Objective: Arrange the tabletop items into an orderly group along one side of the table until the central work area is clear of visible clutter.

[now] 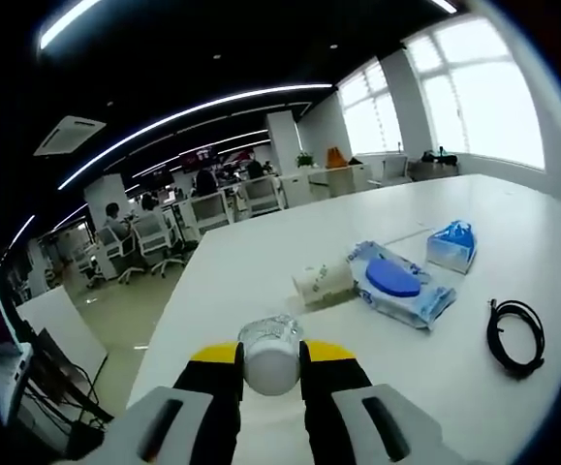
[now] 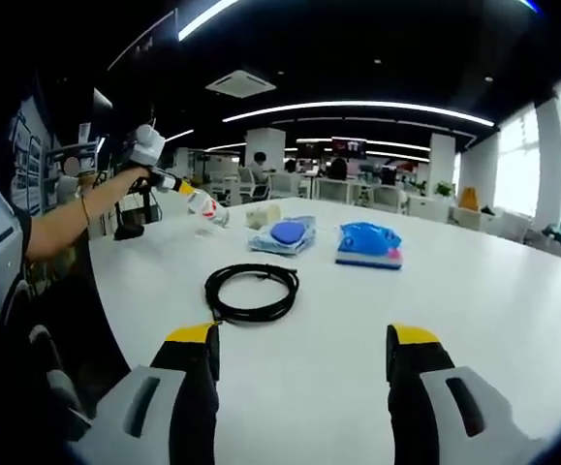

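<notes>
Right now, at the bottom centre of the left gripper view, the left gripper (image 1: pixel 271 363) is clamped on a small clear plastic cup (image 1: pixel 269 353), its yellow-tipped jaws pressing the cup's sides while the pale round end faces the lens. Just above it on the white table (image 1: pixel 261 266) lies a small white patterned roll (image 1: pixel 323 282) on its side, and touching its right edge is a wet-wipes pack (image 1: pixel 397 283) with a blue oval lid. Further to the upper right sits a blue tissue packet (image 1: pixel 451 244), apart from the pack. At the right of the frame a coiled black cable (image 1: pixel 515 336) lies well apart from the rest.

The right gripper view has the right gripper (image 2: pixel 302 368) at the bottom, jaws spread wide with nothing between them, above bare tabletop (image 2: pixel 513 291). The cable (image 2: pixel 252 292) lies just above the left jaw. Beyond it, mid-frame, are the wipes pack (image 2: pixel 285 235) and the tissue packet (image 2: pixel 369 242) side by side, with the roll (image 2: pixel 264 215) behind them. At the upper left a person's forearm (image 2: pixel 77 218) reaches out with the other gripper (image 2: pixel 178 186) holding the cup (image 2: pixel 203 204) over the table's far edge.
</notes>
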### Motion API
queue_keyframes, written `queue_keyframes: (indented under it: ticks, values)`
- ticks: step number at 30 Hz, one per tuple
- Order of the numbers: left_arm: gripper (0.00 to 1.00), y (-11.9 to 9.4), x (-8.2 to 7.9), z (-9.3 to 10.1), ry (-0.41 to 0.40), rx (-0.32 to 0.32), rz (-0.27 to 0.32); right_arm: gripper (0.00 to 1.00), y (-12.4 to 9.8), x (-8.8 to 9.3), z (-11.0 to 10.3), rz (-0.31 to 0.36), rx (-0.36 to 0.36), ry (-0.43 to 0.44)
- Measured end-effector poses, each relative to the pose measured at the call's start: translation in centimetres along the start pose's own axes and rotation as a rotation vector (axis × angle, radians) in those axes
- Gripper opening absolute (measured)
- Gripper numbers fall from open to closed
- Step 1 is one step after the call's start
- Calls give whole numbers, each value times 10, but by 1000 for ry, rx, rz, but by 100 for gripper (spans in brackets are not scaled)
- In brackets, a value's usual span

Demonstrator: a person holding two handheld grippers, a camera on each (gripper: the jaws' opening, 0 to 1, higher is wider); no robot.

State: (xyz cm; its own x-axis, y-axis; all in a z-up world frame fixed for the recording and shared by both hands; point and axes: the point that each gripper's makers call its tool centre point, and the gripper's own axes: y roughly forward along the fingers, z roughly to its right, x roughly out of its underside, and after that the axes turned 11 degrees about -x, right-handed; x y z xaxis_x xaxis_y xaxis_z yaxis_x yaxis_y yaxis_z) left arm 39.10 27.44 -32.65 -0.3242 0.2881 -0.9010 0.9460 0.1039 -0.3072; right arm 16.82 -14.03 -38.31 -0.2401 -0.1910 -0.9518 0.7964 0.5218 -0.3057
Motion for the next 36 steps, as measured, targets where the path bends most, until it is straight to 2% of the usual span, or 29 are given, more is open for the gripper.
queue_keyframes:
  ticks: [14, 23, 29, 36]
  values:
    - [21, 4, -10, 1, 29, 5, -26, 67, -4, -3, 6, 14, 21, 1]
    - [21, 1, -11, 2, 55, 9, -47, 66, -4, -1, 9, 13, 24, 5]
    - [21, -4, -13, 3, 109, 18, -77, 66, -4, -3, 8, 21, 23, 3]
    - [21, -4, -13, 3, 129, 26, -91, 65, -4, -1, 8, 17, 24, 8]
